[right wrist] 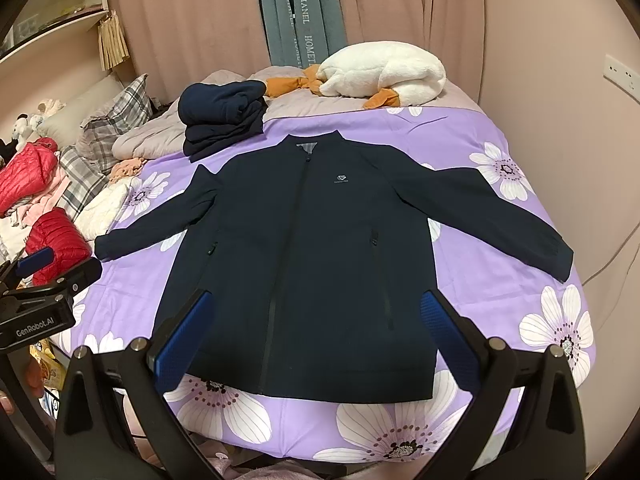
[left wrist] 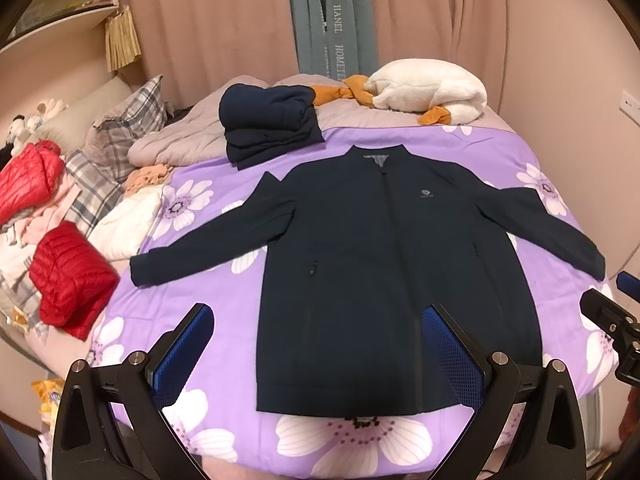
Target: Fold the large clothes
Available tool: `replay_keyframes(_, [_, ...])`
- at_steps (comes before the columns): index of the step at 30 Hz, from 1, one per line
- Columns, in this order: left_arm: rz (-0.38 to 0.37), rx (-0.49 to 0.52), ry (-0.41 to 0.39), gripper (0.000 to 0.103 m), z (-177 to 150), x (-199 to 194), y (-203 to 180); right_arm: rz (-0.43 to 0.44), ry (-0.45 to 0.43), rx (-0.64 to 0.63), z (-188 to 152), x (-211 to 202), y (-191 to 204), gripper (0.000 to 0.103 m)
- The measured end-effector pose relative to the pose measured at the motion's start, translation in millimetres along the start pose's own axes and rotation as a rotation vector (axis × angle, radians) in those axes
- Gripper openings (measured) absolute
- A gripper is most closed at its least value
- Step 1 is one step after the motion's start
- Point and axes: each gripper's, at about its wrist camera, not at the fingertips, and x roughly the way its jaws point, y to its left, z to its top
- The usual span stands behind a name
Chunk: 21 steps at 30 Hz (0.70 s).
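Observation:
A navy zip jacket (left wrist: 372,256) (right wrist: 304,248) lies flat and face up on the purple flowered bedspread (left wrist: 500,152) (right wrist: 472,264), both sleeves spread out to the sides. My left gripper (left wrist: 320,320) hovers above the jacket's lower left part, jaws wide open with nothing between them. My right gripper (right wrist: 316,312) hovers over the jacket's hem area, also wide open and empty. The right gripper's tip (left wrist: 612,312) shows at the right edge of the left wrist view. At the left edge of the right wrist view sits the left gripper's body (right wrist: 44,300).
A stack of folded navy clothes (left wrist: 268,124) (right wrist: 224,116) sits beyond the collar. A white plush goose (left wrist: 428,88) (right wrist: 384,76) lies at the far end. Red puffer jackets (left wrist: 72,280) (right wrist: 56,244), plaid pillows (left wrist: 120,128) and loose clothes crowd the left side. Pink curtains hang behind.

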Motion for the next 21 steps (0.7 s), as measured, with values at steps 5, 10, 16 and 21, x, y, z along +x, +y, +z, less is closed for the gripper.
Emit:
replay_keyframes(5, [0.0,-0.001,-0.002,0.103,-0.7,0.2,-0.4,0.001,0.001,-0.005,0.9,0.6,2.9,0.103])
replay_keyframes(10, [0.001,0.001,0.0,0.103,-0.7,0.5,-0.1,0.001,0.001,-0.003,1.2,0.2,3.2,0.103])
replay_keyframes(16, [0.001,0.002,-0.002,0.103,-1.9,0.4,0.7,0.002,0.0,-0.003,1.6,-1.0,5.8,0.103])
replay_keyframes(21, [0.003,0.007,-0.001,0.103,-1.7,1.4,0.1,0.002,0.0,-0.004,1.8,-1.0,5.6,0.103])
